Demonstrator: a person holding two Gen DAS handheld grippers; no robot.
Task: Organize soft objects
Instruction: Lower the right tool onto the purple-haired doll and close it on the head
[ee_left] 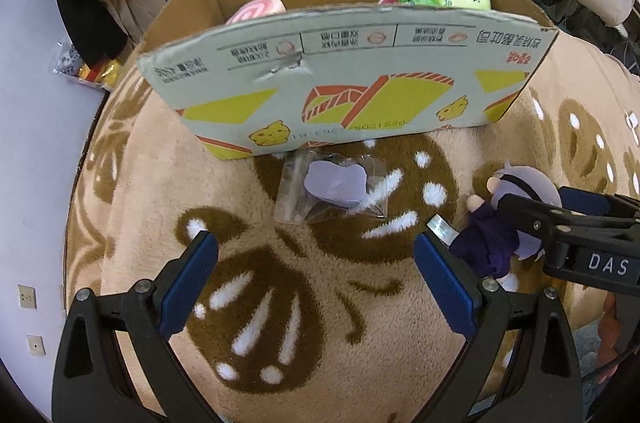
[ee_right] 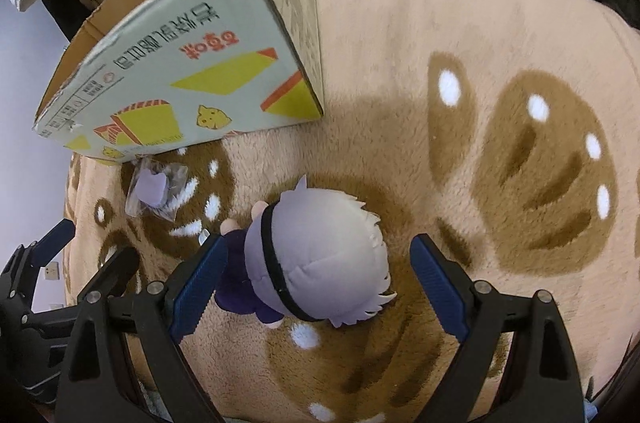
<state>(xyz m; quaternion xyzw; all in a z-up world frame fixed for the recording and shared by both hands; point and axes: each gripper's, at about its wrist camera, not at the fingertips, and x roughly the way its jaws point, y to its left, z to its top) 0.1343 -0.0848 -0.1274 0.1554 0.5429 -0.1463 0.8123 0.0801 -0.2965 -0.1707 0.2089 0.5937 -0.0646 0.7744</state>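
My right gripper [ee_right: 314,287] is spread wide, the plush doll [ee_right: 316,263] lying on the blanket [ee_right: 400,63] between its fingers, nearer the left pad. My left gripper [ee_left: 316,283] is also spread, over bare blanket. A bagged purple piece [ee_left: 334,185] lies just before the cardboard box [ee_left: 340,75].
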